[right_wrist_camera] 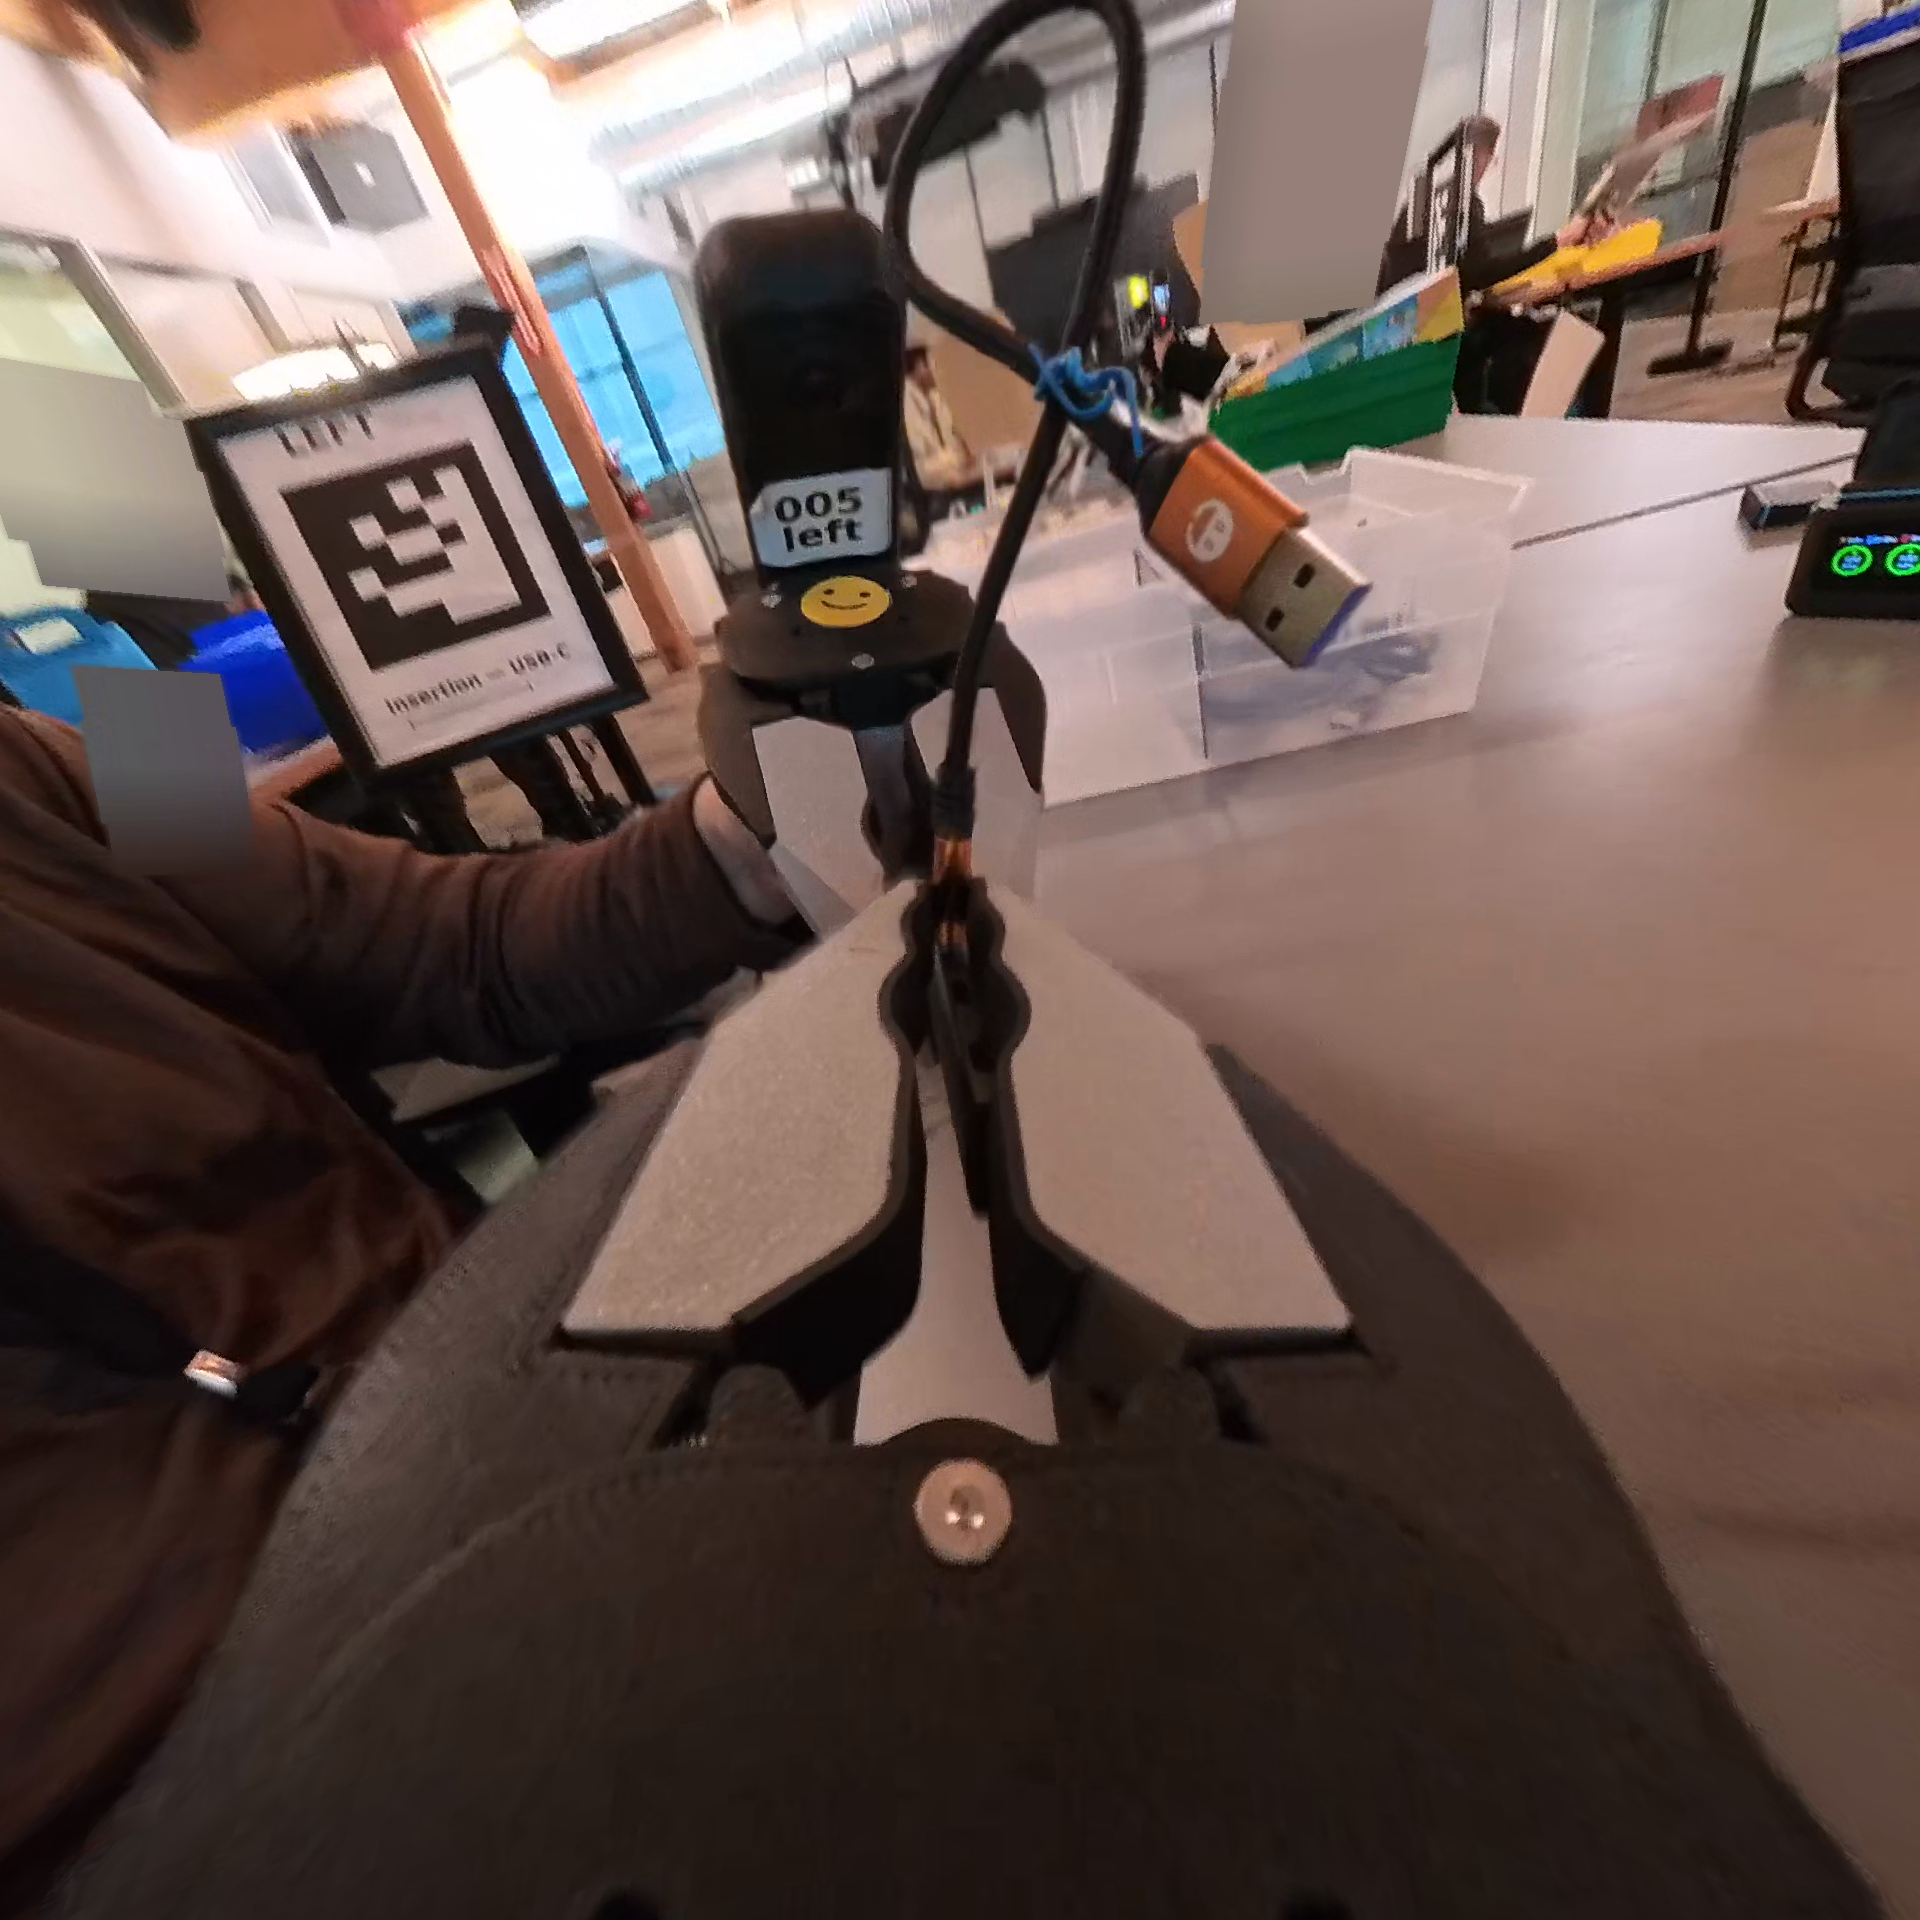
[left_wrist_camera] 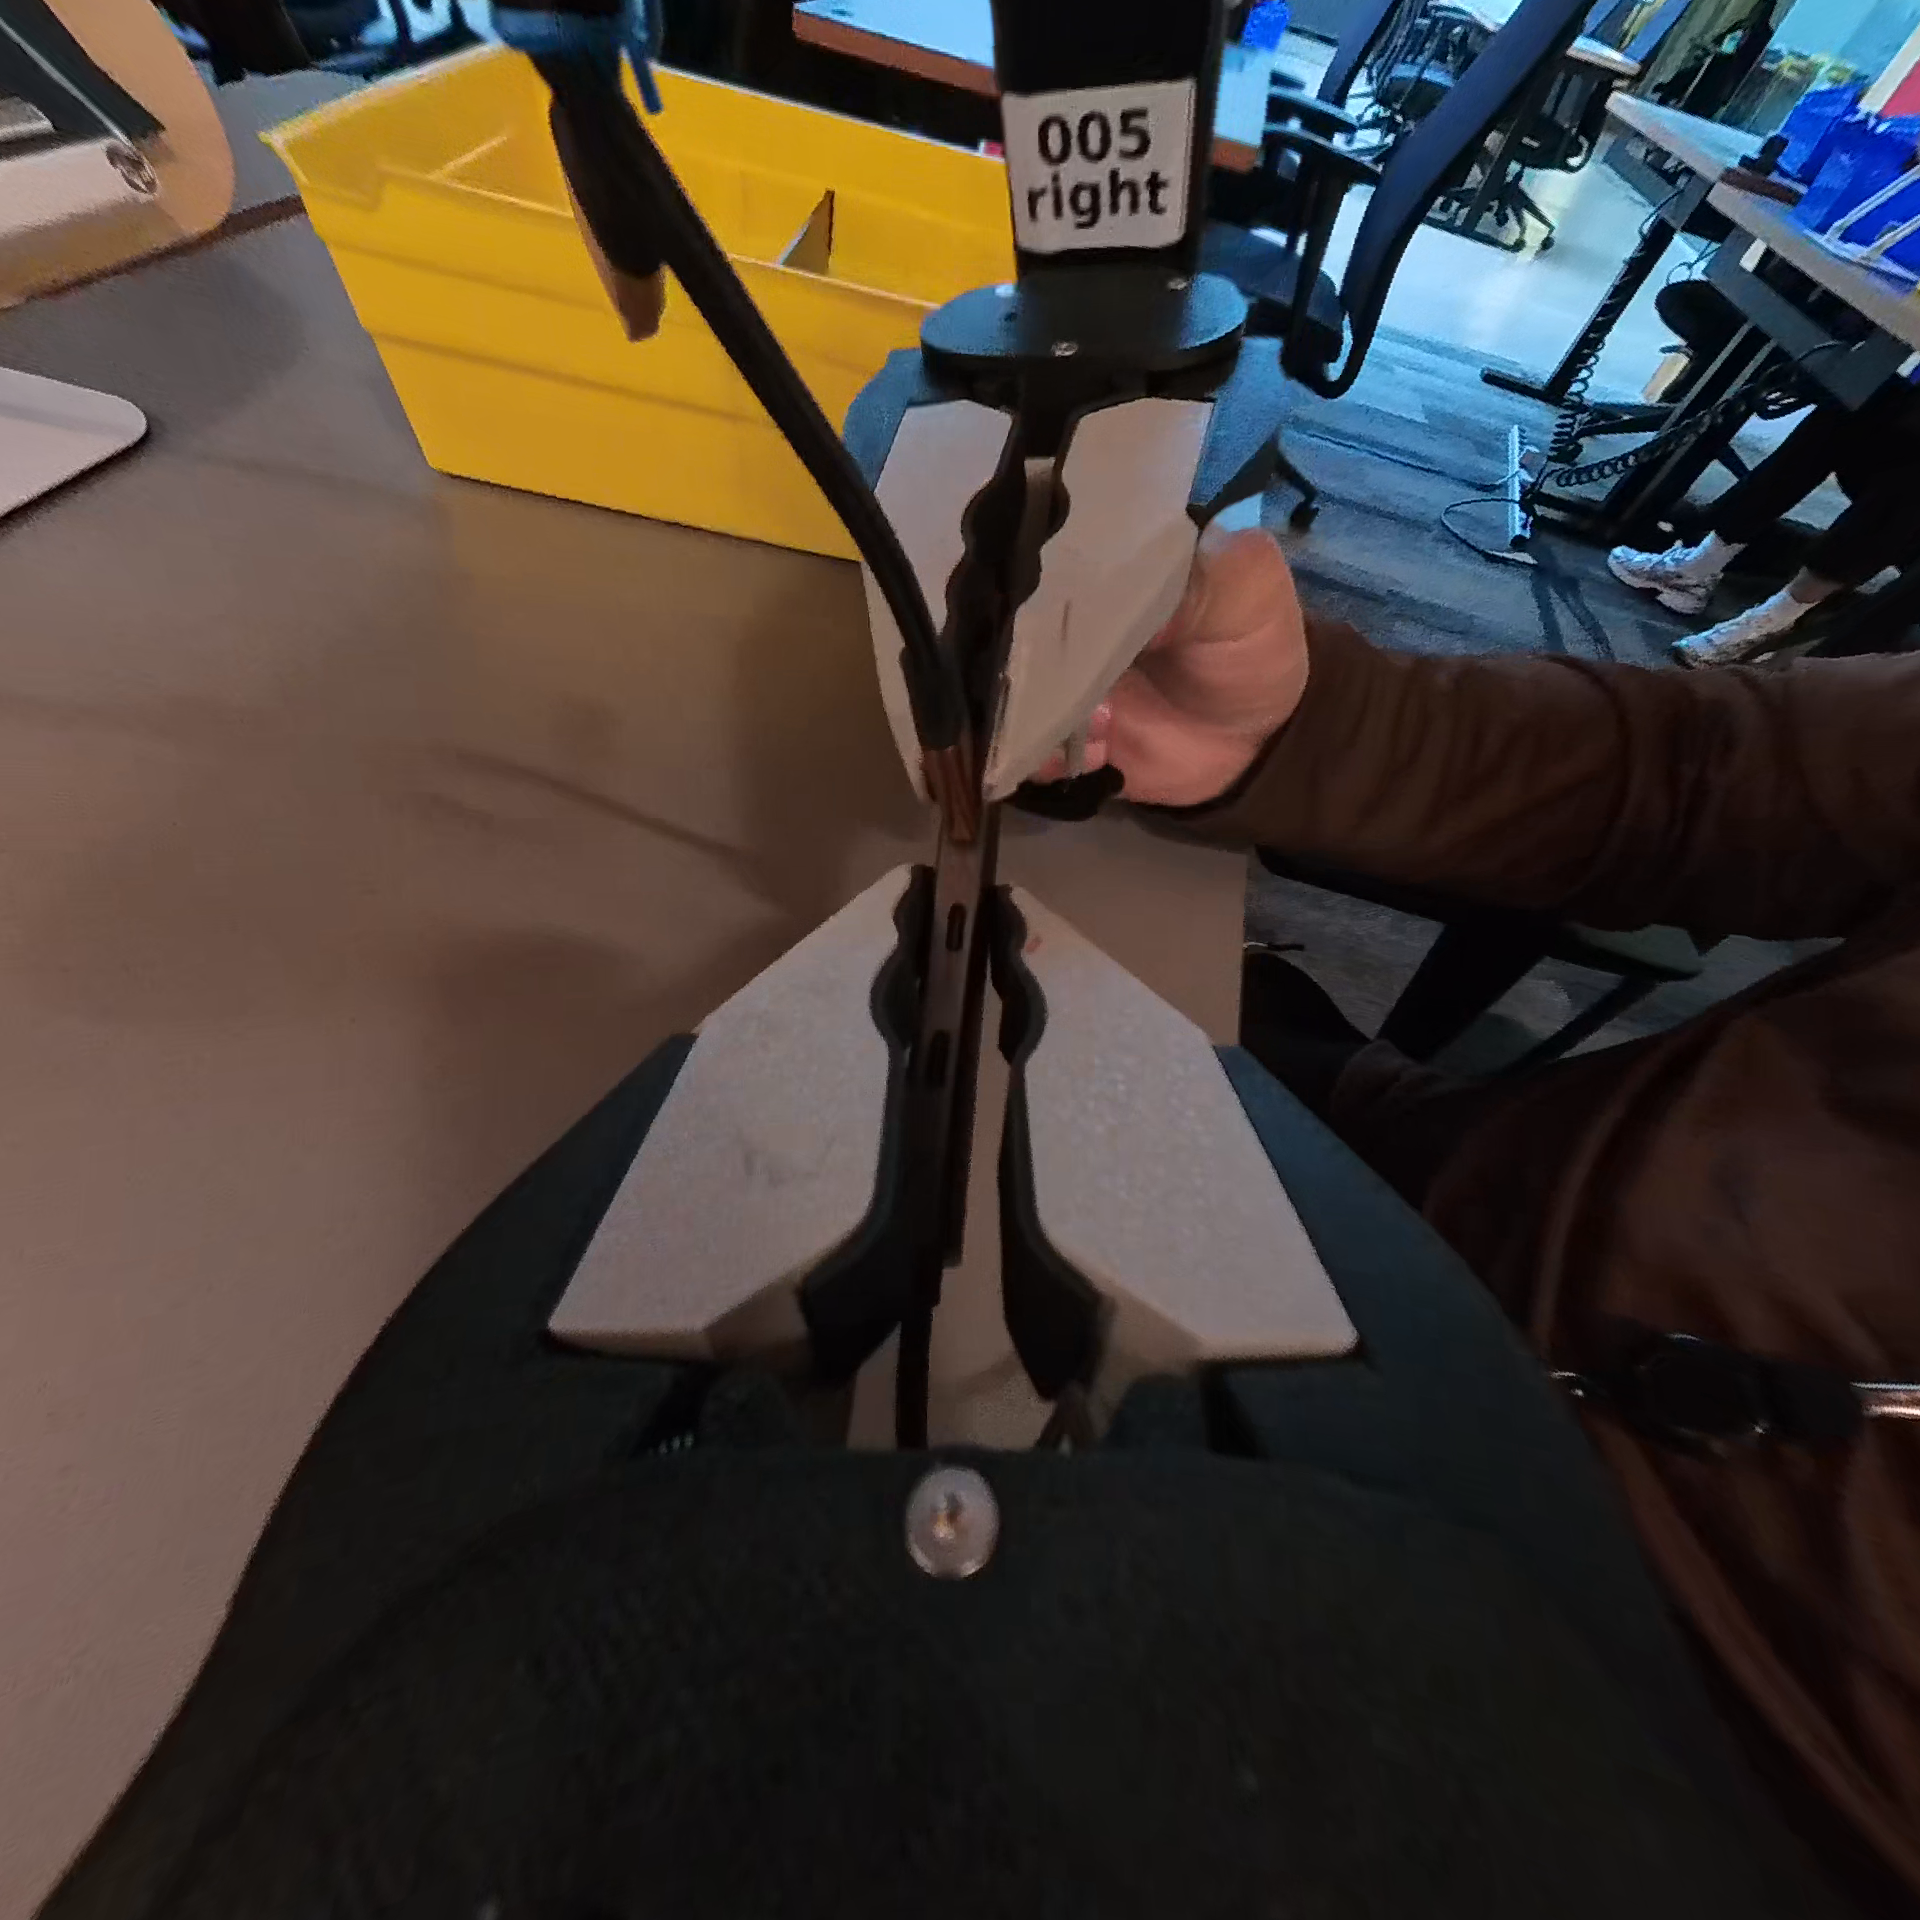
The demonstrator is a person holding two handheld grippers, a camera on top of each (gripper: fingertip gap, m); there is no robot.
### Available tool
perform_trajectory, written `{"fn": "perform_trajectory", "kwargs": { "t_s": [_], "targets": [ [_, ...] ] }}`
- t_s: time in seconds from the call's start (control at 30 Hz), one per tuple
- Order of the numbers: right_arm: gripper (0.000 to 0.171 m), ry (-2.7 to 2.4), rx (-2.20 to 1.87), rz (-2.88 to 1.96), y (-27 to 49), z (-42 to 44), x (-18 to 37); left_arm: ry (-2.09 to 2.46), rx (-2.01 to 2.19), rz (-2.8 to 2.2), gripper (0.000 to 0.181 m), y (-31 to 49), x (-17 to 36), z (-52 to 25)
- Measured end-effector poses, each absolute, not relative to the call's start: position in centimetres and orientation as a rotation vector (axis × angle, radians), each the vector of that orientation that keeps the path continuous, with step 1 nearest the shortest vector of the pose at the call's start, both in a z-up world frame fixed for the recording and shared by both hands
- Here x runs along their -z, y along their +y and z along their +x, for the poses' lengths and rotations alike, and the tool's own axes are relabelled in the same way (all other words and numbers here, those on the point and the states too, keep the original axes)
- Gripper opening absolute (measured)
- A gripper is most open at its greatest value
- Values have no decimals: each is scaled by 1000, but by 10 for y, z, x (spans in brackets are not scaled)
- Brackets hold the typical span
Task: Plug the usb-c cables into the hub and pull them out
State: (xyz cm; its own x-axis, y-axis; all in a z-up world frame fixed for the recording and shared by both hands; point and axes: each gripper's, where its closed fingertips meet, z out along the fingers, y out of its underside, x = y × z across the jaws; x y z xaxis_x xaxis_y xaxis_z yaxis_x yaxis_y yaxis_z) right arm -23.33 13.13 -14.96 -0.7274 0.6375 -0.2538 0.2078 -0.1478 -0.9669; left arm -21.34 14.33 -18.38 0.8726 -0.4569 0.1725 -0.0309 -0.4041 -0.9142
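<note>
My left gripper (left_wrist_camera: 956, 883) is shut on a thin black hub (left_wrist_camera: 951, 987), held edge-on with its USB-C ports facing up. My right gripper (left_wrist_camera: 961, 805) faces it and is shut on the orange USB-C plug (left_wrist_camera: 954, 774), which meets the hub's edge at its far end. How deep the plug sits is hidden. In the right wrist view my right gripper (right_wrist_camera: 951, 904) pinches the plug (right_wrist_camera: 951, 868) with the hub's end (right_wrist_camera: 961, 1049) between its fingers. The black cable (right_wrist_camera: 997, 582) loops up, and its orange USB-A plug (right_wrist_camera: 1236, 540) hangs free.
A yellow bin (left_wrist_camera: 582, 343) stands on the grey table (left_wrist_camera: 416, 831) behind the grippers. A clear plastic bin (right_wrist_camera: 1299, 623), a framed marker sign (right_wrist_camera: 416, 561) and a small black device (right_wrist_camera: 1860, 561) stand farther off. The table's edge (left_wrist_camera: 1242, 935) runs close by, with chairs beyond. The grippers are tip to tip, or close to it.
</note>
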Motion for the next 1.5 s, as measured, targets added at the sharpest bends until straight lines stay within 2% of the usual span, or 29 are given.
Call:
{"fn": "perform_trajectory", "kwargs": {
  "t_s": [0.03, 0.1, 0.2, 0.3, 0.43, 0.63, 0.73, 0.87, 1.1, 1.5],
  "targets": [
    [2, -1637, -2045, -943, 139, -235, 133, 357, 478, -1949, 7, 142, 182, -213],
    [2, -1286, -2302, -956, 177, -235, 101, 444, 292, -2096, 8, 143, 217, -206],
    [3, -1368, -2173, -958, 194, -232, 101, 591, 201, -2199, 8, 150, 258, -175],
    [3, -1482, -1949, -940, 190, -220, 94, 588, 114, -2127, 8, 160, 237, -179],
    [3, -1442, -1825, -891, 202, -189, 48, 521, -116, -2026, 7, 162, 209, -217],
    [3, -1326, -1471, -931, 266, -115, -1, 471, -239, -1911, 7, 155, 179, -245],
    [3, -1332, -1221, -1021, 305, -85, 6, 463, -289, -1914, 7, 152, 176, -253],
    [3, -1379, -940, -1266, 355, -57, 42, 469, -366, -1905, 7, 146, 166, -259],
    [3, -1446, -716, -1494, 384, -45, 91, 466, -428, -1868, 7, 143, 147, -269],
    [3, -1332, -565, -1489, 388, -7, 81, 483, -418, -1777, 7, 156, 123, -271]
  ]
}}
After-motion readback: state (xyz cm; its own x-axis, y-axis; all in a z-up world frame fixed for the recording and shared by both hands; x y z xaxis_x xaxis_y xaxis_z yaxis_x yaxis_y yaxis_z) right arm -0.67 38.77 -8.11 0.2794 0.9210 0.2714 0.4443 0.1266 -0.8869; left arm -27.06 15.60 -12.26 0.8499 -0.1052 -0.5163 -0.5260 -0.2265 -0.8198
